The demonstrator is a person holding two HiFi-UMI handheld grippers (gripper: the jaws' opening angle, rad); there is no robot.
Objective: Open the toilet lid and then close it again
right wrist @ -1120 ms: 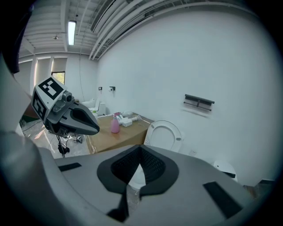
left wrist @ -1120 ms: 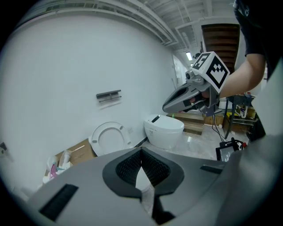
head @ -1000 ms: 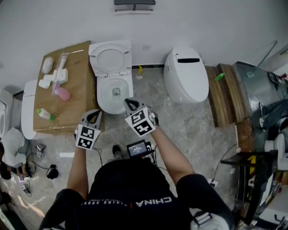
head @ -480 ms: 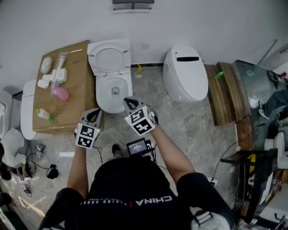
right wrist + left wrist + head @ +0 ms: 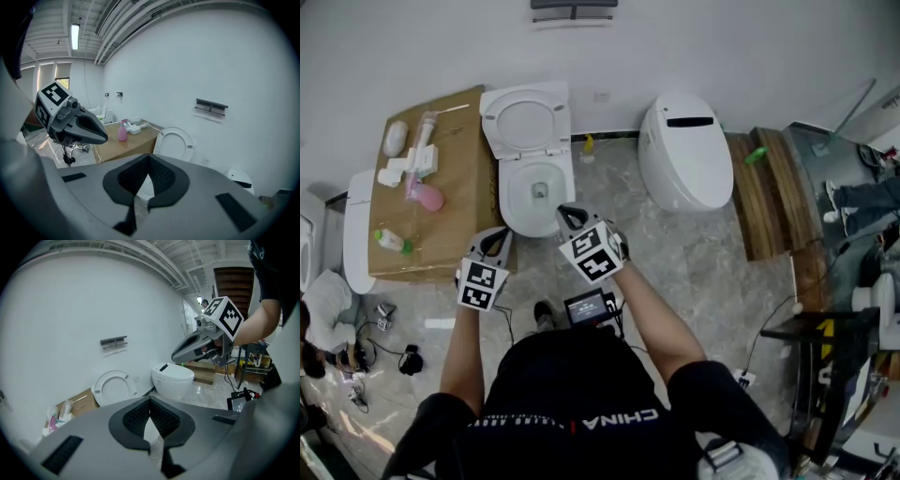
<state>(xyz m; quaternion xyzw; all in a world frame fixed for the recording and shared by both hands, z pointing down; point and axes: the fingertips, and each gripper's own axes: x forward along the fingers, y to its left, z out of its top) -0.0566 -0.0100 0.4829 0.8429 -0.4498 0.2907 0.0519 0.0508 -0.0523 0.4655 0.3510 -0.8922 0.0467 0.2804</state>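
Note:
The white toilet's lid stands raised against the back wall, and the bowl below it is uncovered. My left gripper hovers shut in front of the bowl's near left rim, holding nothing. My right gripper is shut and empty just over the bowl's near right rim. In the left gripper view, the shut left gripper points toward the raised lid, with the right gripper to its right. The right gripper view shows the shut right gripper, the lid and the left gripper.
A cardboard box with bottles and white items stands left of the toilet. A second, closed white toilet sits to the right, with wooden pallets beyond it. A small screen with cables lies at the person's feet.
Both grippers and the raised lid stand as before. Only a bystander's legs at the right edge have shifted.

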